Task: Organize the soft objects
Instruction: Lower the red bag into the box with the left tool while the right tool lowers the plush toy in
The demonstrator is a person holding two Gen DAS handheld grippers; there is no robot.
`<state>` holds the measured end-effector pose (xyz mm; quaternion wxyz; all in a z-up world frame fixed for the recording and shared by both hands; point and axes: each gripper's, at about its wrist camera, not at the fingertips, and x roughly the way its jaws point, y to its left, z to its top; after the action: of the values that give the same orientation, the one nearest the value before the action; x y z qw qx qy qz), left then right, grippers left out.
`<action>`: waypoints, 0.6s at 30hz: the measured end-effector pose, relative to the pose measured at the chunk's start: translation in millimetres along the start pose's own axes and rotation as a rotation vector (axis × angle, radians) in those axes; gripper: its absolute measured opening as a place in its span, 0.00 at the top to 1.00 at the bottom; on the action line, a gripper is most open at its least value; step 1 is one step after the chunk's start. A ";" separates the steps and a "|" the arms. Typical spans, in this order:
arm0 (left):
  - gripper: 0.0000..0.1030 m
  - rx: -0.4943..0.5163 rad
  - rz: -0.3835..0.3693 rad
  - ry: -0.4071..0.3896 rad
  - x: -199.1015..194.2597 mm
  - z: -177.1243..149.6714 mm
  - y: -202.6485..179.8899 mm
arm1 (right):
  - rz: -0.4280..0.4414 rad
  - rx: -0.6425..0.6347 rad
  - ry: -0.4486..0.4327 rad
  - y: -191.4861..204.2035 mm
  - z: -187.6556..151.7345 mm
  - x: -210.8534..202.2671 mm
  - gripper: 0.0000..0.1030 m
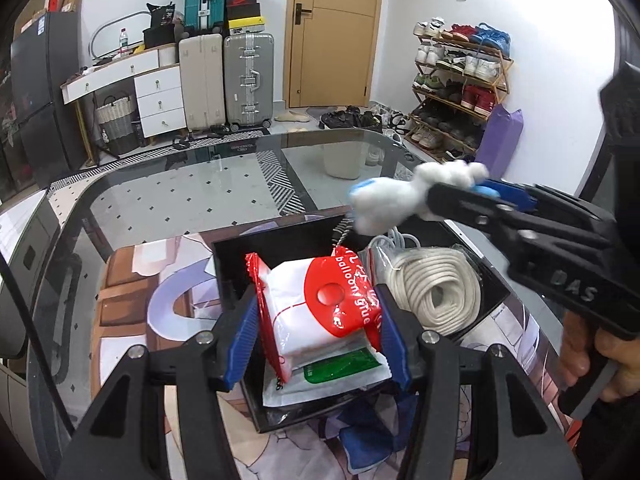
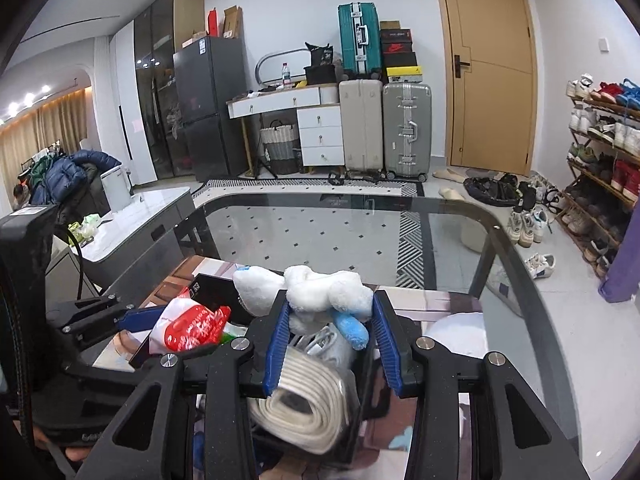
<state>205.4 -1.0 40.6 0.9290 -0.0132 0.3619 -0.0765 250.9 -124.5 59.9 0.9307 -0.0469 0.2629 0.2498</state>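
My left gripper (image 1: 318, 332) is shut on a red and white packet (image 1: 296, 320) marked "balloon glue", held just above an open black box (image 1: 224, 264). Inside the box lie a coil of white rope (image 1: 436, 288) and a green and white packet (image 1: 340, 364). From the right, my right gripper (image 1: 460, 192) comes over the box's far side, shut on a white plush toy (image 1: 384, 200) with blue parts. In the right wrist view the right gripper (image 2: 332, 308) pinches the plush toy (image 2: 320, 284) above the rope coil (image 2: 304, 400). The left gripper (image 2: 176, 336) with its packet (image 2: 192, 328) is at the left.
The box stands on a printed mat (image 1: 128, 292) on a glass table (image 1: 192, 184). A hand (image 1: 600, 360) holds the right gripper's handle. Beyond the table are suitcases (image 1: 248, 80), a white drawer desk (image 1: 160, 96), a door (image 1: 332, 36) and a shoe rack (image 1: 460, 80).
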 end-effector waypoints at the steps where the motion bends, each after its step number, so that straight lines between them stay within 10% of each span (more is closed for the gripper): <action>1: 0.47 0.001 -0.005 0.003 1.0 -0.7 -0.6 | 0.000 -0.010 0.010 1.6 0.2 5.7 0.61; 18: 0.44 0.044 -0.025 0.012 4.9 -4.6 -5.4 | 0.017 -0.102 0.110 18.8 -15.6 51.6 0.60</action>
<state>205.1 -6.9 34.3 0.9259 0.0032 0.3654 -0.0960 272.5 -88.8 20.9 0.9091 -0.1057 0.3011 0.2677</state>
